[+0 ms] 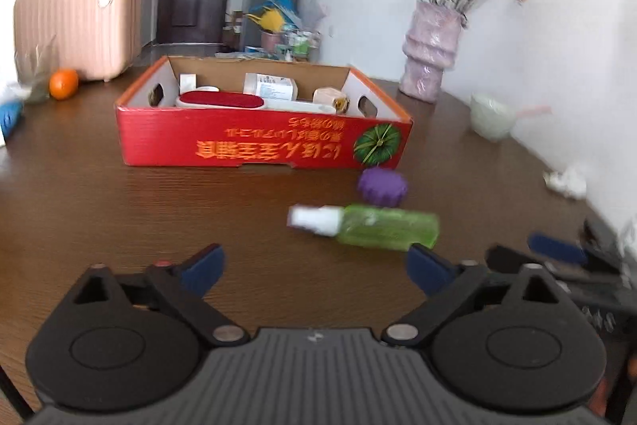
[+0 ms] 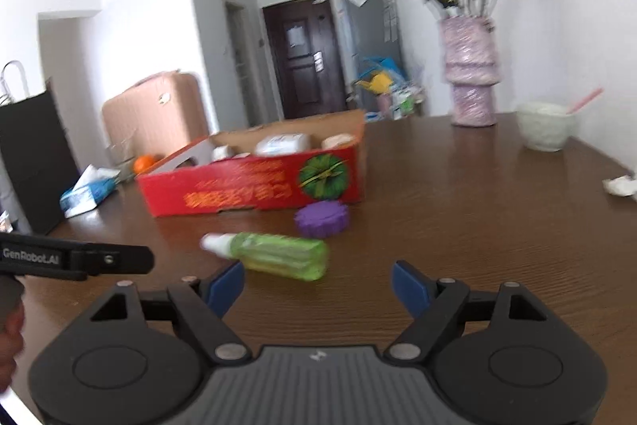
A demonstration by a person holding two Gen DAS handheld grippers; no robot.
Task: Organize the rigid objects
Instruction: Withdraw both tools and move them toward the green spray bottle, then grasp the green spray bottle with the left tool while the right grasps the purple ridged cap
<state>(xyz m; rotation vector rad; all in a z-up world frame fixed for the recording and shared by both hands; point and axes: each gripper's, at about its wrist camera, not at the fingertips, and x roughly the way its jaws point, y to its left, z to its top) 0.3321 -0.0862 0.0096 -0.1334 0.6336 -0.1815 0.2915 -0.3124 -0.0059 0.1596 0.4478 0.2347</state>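
The green spray bottle (image 1: 374,228) lies on its side on the brown wooden table (image 1: 119,194), white cap pointing left, in front of the red cardboard box (image 1: 262,142). A purple ridged lid (image 1: 382,187) sits between bottle and box, near the box's right front corner. Boxes and a red-topped case fill the box. The left gripper (image 1: 314,267) and right gripper (image 2: 318,285) both hover near the bottle, jaws spread wide, grasping nothing.
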